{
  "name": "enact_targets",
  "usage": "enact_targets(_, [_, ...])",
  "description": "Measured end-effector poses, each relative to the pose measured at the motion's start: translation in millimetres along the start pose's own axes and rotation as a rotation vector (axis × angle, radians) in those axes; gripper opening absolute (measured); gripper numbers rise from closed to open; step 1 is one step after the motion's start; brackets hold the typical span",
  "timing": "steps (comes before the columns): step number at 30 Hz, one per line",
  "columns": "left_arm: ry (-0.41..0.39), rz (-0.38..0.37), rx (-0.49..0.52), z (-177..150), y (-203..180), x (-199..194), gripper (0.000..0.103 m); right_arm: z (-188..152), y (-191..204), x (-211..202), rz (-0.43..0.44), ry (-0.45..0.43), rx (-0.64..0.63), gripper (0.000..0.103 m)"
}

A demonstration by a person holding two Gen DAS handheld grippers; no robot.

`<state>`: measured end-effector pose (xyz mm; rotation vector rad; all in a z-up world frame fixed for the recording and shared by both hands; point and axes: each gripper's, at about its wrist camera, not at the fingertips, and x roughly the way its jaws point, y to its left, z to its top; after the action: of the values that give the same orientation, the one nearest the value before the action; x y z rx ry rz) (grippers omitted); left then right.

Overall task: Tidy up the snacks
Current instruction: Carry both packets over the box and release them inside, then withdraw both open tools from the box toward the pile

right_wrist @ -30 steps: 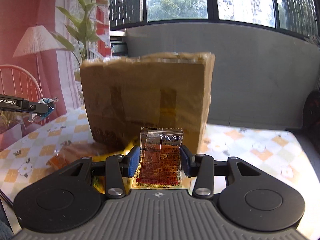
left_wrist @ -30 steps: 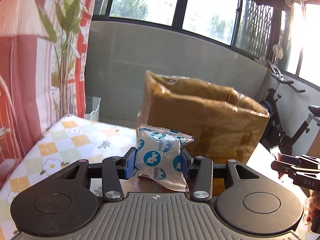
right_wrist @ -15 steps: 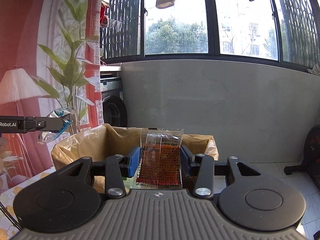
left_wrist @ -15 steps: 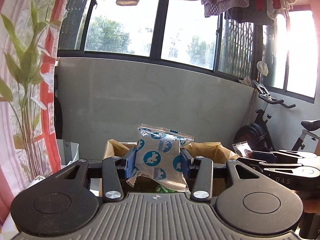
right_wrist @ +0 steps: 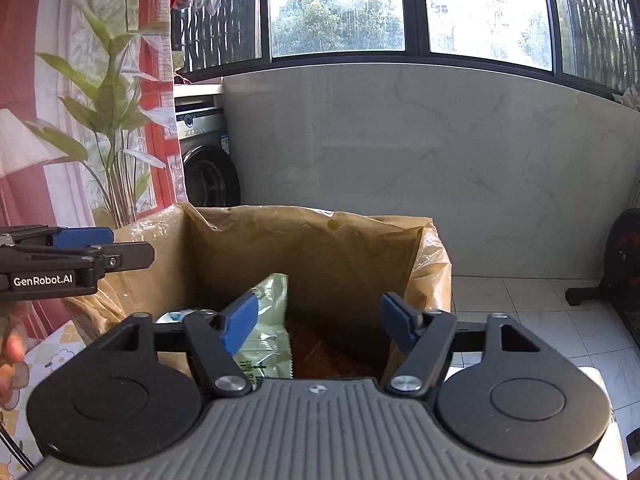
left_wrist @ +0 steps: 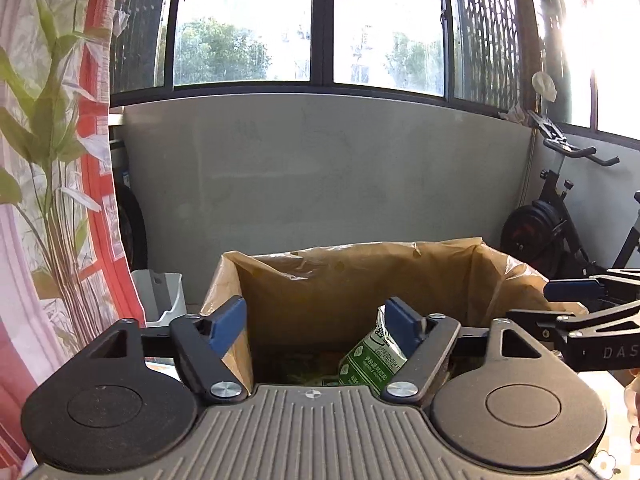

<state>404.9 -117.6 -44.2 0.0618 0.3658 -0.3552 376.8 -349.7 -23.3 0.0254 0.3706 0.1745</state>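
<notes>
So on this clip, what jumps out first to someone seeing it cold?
The open brown box fills the middle of both views, with a green snack packet standing inside. Both the left gripper and the right gripper hang over it, open and empty. Bright windows stretch behind.

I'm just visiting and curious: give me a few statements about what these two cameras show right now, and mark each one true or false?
1. The left gripper is clamped on a blue-and-white packet. False: its jaws are spread apart with nothing between them.
2. The right gripper is open. True.
3. A green snack packet lies inside the brown box. True.
4. The box is closed with a lid. False: its top is open, and packets show inside.
5. An exercise bike stands behind the box on the right side of the left wrist view. True.
</notes>
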Motion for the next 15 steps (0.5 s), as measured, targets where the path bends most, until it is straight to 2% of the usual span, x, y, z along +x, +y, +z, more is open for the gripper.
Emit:
enact_targets(2, [-0.013,-0.045,-0.041,2,6,-10,0.091,-2,1,-12,0.01,-0.013,-0.01,0.081])
enact_targets(4, [-0.017,-0.071,-0.065,2,10,-20,0.092,-5,1,-22,0.021,-0.017,-0.015,0.088])
enact_targets(10, [-0.029,-0.044,-0.051,0,16,-50,0.092,-13,10,-47,0.014,-0.028,-0.02,0.093])
enact_targets(15, [-0.025,-0.044,-0.094,-14,33,-75,0.092,-26,19,-67,0.022,-0.05,0.002,0.096])
